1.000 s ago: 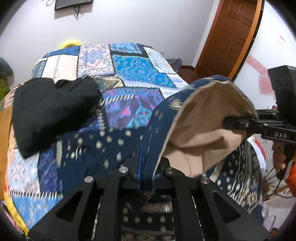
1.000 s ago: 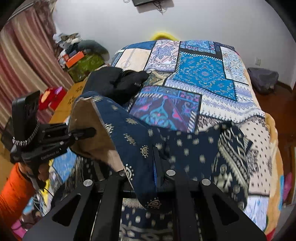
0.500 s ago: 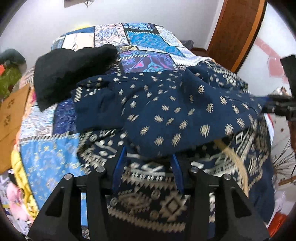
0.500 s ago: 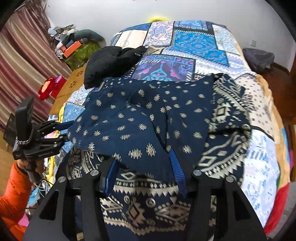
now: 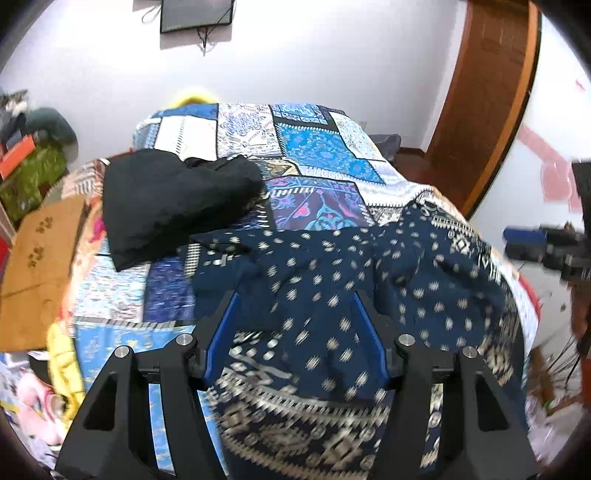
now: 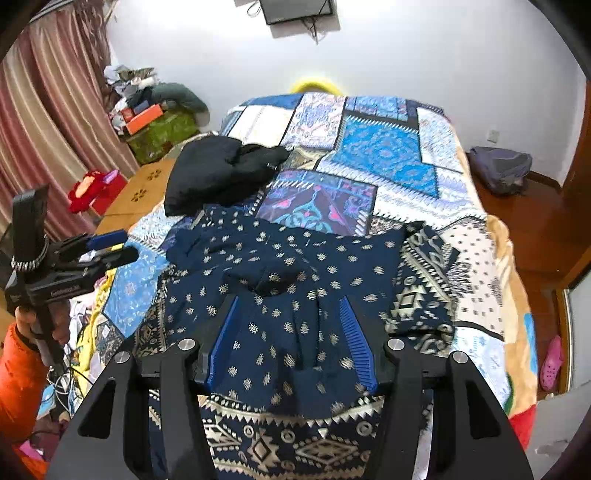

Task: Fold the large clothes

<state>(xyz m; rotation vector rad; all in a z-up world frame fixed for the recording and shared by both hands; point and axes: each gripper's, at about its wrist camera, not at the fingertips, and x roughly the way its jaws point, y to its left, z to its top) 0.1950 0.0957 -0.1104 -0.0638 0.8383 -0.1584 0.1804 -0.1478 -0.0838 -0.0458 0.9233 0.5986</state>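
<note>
On the patchwork bedspread (image 6: 384, 162), a navy patterned garment (image 6: 295, 280) lies folded over on itself, its dotted upper layer resting on a lower layer with a broad geometric border. Right wrist view: the right gripper (image 6: 290, 306) hangs above the garment's near half, its blue-padded jaws having just opened; cloth lies below and between them, but the pads press on nothing. The left gripper (image 6: 110, 245) appears at 9 o'clock, off the bed's edge, held by a hand (image 6: 31, 321) with an orange sleeve (image 6: 18, 373); its fingers stand apart and empty. Left wrist view: the left gripper (image 5: 293, 306) likewise shows spread jaws, just opened, with the garment (image 5: 351, 280) beneath and free of them. A black garment (image 6: 218, 173) lies bunched at 11 o'clock from the navy one, just touching its far edge. A wall screen (image 6: 297, 9) hangs at 12 o'clock; a striped curtain (image 6: 48, 110) fills 10 o'clock.
</note>
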